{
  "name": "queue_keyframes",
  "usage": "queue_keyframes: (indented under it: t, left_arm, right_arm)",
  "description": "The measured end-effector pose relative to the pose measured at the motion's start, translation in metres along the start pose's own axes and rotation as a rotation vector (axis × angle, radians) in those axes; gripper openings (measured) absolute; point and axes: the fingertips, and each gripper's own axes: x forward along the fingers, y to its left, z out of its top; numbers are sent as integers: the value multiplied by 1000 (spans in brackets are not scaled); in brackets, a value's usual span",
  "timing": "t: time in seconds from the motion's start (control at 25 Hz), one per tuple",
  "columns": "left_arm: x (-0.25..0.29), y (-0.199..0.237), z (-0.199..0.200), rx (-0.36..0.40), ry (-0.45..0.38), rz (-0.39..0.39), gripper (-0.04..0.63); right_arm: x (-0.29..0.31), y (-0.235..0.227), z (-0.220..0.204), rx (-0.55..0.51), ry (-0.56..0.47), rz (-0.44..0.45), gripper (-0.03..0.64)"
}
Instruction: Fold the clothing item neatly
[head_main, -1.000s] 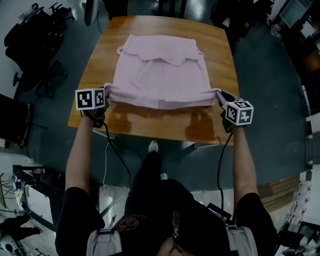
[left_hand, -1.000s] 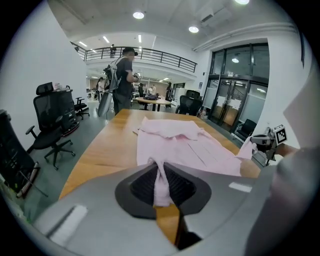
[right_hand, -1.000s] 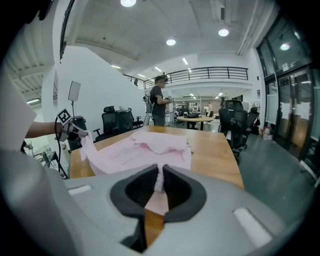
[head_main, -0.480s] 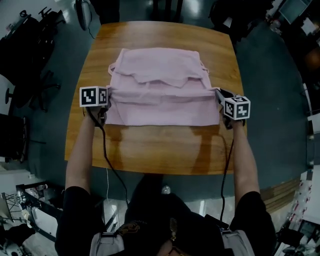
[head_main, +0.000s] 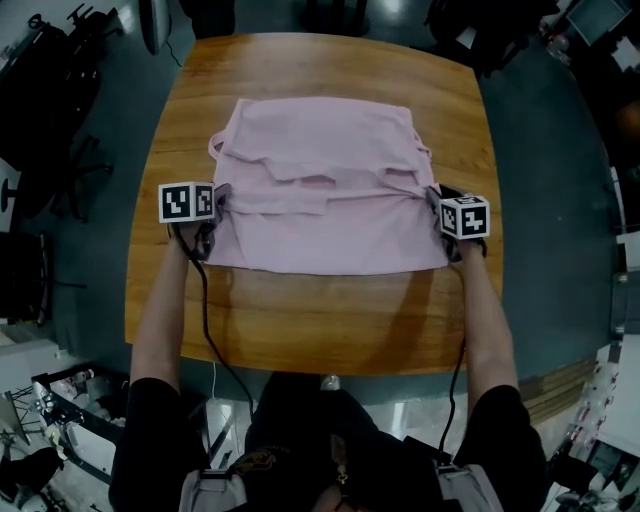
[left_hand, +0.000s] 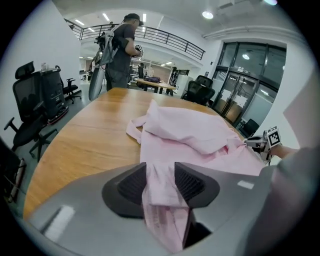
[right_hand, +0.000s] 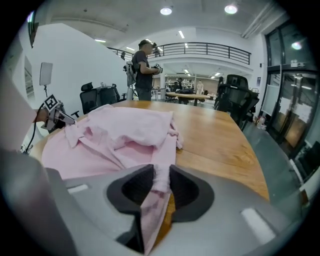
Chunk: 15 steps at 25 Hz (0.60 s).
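Note:
A pink garment (head_main: 325, 190) lies spread on the wooden table (head_main: 320, 320), with a looser folded layer bunched across its far half. My left gripper (head_main: 212, 192) is at its left edge and my right gripper (head_main: 438, 196) at its right edge, both low over the table. In the left gripper view a strip of the pink garment (left_hand: 200, 135) runs loosely between the parted jaws of the left gripper (left_hand: 160, 172). In the right gripper view a strip of the garment (right_hand: 120, 130) stands in the narrow gap of the right gripper (right_hand: 161, 175). Both pairs of jaws have just been opening.
Bare wood stretches from the garment's near hem to the table's front edge (head_main: 300, 365). Black office chairs (head_main: 60, 80) stand on the floor to the left. A person (left_hand: 120, 50) stands far beyond the table, near another table (right_hand: 192, 95).
Both grippers moved forward over the table and down, carrying the garment's side edges with them. The cloth now lies flat, further from the front edge. Both pairs of jaws stand wider.

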Motion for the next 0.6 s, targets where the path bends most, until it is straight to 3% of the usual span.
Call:
queue_keyframes:
  t: [0.16, 0.32, 0.6]
  left_arm:
    - [-17, 4, 8, 12, -54, -16, 259]
    - [-44, 4, 2, 27, -78, 8, 288]
    - [-75, -20, -73, 111, 42, 15, 295]
  right_arm:
    - [-2, -5, 5, 8, -41, -28, 174]
    - [-31, -10, 9, 4, -92, -56, 181]
    - [-80, 34, -26, -20, -85, 9, 181]
